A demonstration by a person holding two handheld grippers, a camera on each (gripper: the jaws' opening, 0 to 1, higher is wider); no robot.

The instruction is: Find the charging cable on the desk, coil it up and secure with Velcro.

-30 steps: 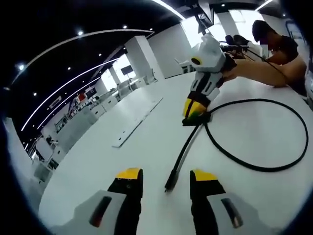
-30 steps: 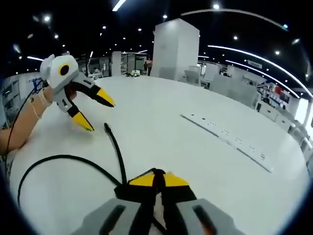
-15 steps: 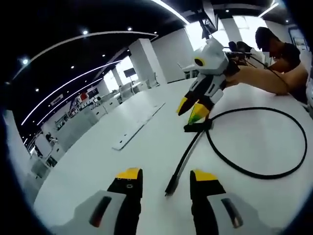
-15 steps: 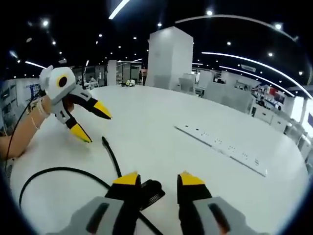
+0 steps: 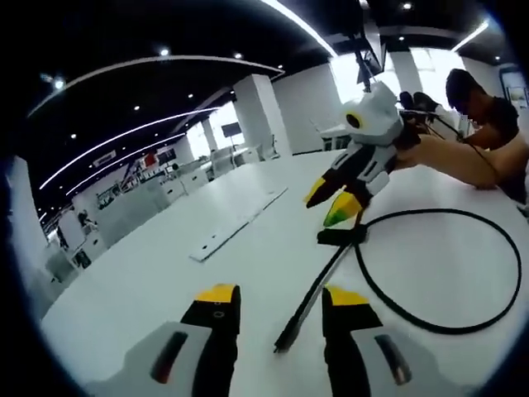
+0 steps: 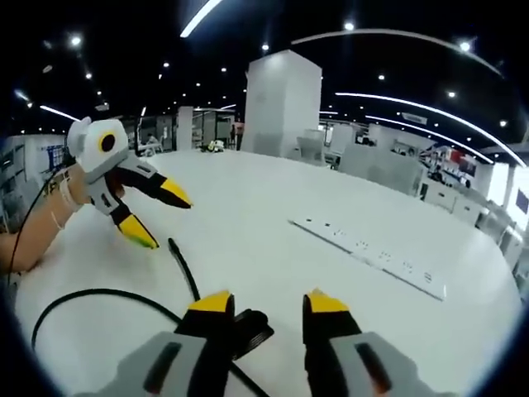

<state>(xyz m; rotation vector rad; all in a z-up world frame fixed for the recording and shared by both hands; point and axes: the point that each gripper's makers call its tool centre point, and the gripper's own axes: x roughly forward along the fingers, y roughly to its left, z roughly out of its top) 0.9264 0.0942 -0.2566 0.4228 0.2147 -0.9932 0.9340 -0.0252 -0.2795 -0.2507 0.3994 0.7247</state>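
Left gripper view: my yellow-tipped left gripper [image 5: 281,302], jaws spread, straddles the thin black charging cable's [image 5: 463,327] free end on the white desk [image 5: 149,281], placed to pinch it, I judge; no containers | right gripper view: my right gripper [image 6: 266,306], jaws apart, hovers over the cable's black Velcro tab [image 6: 250,328].

The charging cable [image 5: 430,318] is black and lies loose on the white desk [image 5: 207,281] in one big open loop. Its free end [image 5: 285,337] runs out straight, and a chunky black strap [image 6: 250,327] sits where the loop crosses.
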